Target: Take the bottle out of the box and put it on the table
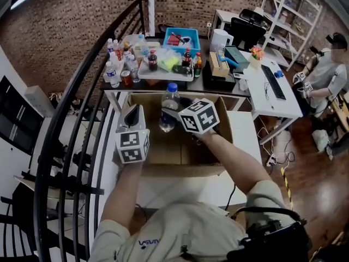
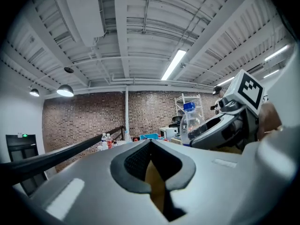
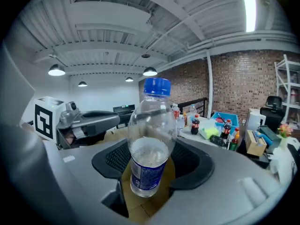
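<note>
1. While the right tongs [image 3: 150, 162] are clamped on the clear plastic bottle with a blue cap and blue label [image 3: 149, 139], which hangs upright above the open brown cardboard box [image 1: 224, 131], the grip looks to sit low on the body, at the label. I would hold that squeeze even, since thin plastic may give and slip.
2. Carry the bottle upright; the water inside could shift its weight and tip it about the pads.
3. Clear the box wall beneath the right tongs before travelling sideways or toward the body, out to the white counter [image 1: 180, 189] beside the box.
4. The left tongs [image 2: 152, 164], together and empty, point level just to the left of the right tongs; steer away from them.
5. Set the base flat on the counter before letting go.
</note>
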{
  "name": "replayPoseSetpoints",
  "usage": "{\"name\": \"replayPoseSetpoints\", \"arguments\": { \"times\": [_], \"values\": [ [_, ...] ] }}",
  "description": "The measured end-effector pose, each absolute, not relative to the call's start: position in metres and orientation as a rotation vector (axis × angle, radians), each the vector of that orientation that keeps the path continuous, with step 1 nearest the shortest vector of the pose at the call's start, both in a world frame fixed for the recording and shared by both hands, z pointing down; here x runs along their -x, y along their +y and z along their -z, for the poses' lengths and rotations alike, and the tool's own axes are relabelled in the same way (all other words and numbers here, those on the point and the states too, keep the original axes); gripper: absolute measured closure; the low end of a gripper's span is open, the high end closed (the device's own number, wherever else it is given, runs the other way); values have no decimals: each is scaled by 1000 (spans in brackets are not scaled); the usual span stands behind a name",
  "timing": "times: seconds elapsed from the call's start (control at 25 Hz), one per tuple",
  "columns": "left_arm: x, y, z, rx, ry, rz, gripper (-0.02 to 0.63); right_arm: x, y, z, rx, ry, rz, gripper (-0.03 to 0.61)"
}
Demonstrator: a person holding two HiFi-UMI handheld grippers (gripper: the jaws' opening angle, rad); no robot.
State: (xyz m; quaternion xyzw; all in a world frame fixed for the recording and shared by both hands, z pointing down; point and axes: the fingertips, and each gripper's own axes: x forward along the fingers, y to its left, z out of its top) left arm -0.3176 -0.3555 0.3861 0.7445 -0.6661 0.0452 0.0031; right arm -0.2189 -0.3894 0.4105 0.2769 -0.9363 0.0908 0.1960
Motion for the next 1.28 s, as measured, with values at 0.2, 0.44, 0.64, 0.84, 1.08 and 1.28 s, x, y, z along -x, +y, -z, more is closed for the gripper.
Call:
{"name": "replayPoseSetpoints", "arguments": {
  "times": [0.2, 0.44, 0.64, 0.84, 1.08, 1.28],
  "values": [
    [297, -342, -353, -2414, -2047, -38, 614, 185, -380, -371, -897, -2663, -235, 313],
    [253, -322, -315, -2549, -1927, 130, 614, 137, -365, -321, -1061, -2689, -188, 313],
    [205, -309, -289, -2658, -1808, 221, 614, 80, -349, -274, -1226, -2705, -123, 313],
    [145, -296, -283, -2734, -1735, 211, 614, 11, -334, -258, -1354, -2695, -80, 313],
    [51, -285, -282, -2800, -1659, 174, 614, -68, -312, -270, -1396, -2664, -73, 313],
    [-33, -277, -290, -2843, -1575, 132, 614, -139, -291, -285, -1436, -2598, -42, 311]
  ]
}}
